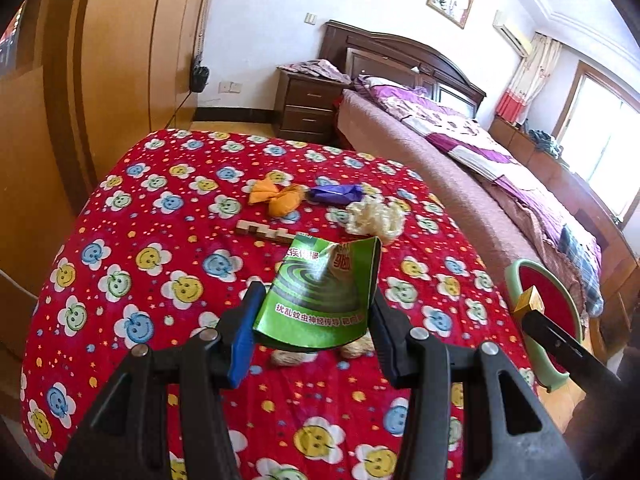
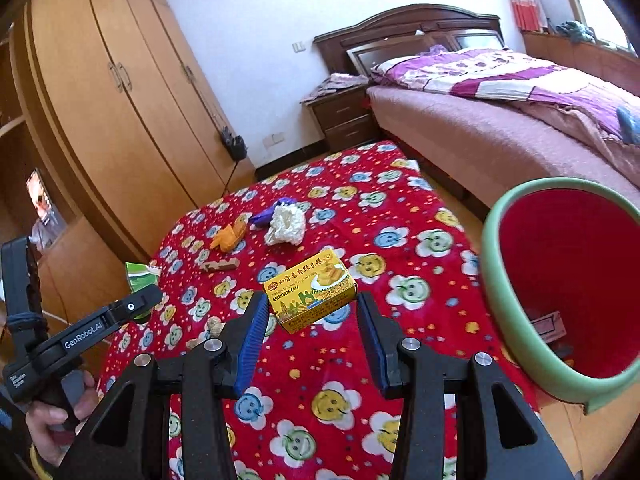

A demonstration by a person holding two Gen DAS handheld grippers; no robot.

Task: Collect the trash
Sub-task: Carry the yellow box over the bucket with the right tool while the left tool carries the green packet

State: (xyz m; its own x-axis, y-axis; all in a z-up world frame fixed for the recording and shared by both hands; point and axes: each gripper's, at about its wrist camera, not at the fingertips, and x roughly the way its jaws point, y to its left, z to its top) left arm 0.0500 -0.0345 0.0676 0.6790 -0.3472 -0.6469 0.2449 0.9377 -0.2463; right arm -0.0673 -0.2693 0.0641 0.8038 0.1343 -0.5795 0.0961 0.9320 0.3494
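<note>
Both grippers clamped on trash above the red smiley-flower cloth (image 2: 400, 208), left (image 1: 316, 308) pinching green mosquito-coil packet (image 1: 320, 296), right (image 2: 310, 308) gripping yellow bean-cake box (image 2: 310, 294), presumably bound for nearby bin (image 2: 496, 280).

A wardrobe (image 2: 120, 92), nightstand (image 2: 344, 114) and bed (image 2: 500, 120) stand behind.

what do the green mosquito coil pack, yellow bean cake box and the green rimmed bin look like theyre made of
Green mosquito coil pack: thin glossy printed card or foil, judging by its curled, torn edge and sheen. Yellow green bean cake box: printed cardboard with crisp folded corners. Green-rimmed red bin: probably moulded plastic, with a smooth rounded rim.
</note>
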